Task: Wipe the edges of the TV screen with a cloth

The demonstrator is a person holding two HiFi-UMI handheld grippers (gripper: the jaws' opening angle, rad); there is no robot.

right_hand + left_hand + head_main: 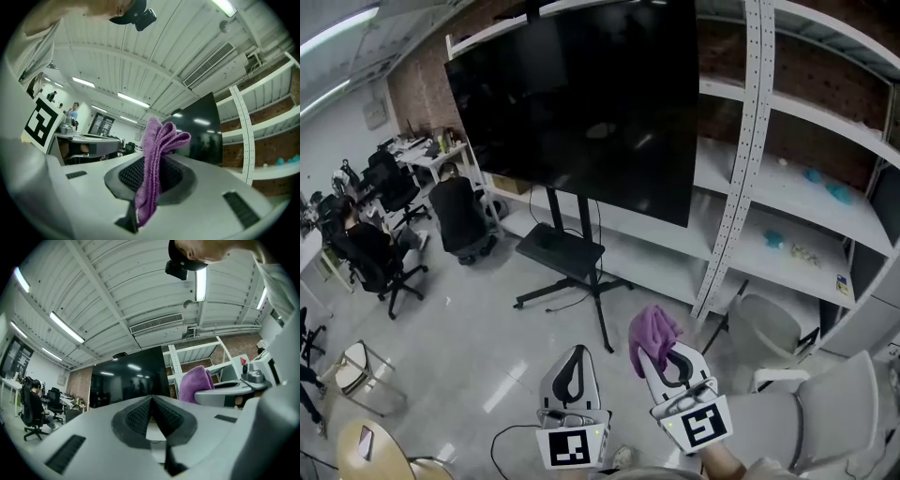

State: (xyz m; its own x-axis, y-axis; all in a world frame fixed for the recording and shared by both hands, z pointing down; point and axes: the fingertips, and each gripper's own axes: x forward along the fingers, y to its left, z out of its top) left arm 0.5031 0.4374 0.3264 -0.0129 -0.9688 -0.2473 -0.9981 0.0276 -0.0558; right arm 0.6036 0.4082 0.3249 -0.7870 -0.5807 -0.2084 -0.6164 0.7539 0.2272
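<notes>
We are in an open-plan office with a workshop feel. Cluttered desks and black office chairs fill the far side, where a person sits. A big TV screen stands before white metal shelving and a brick wall, and strip lights run under a ribbed ceiling.
</notes>
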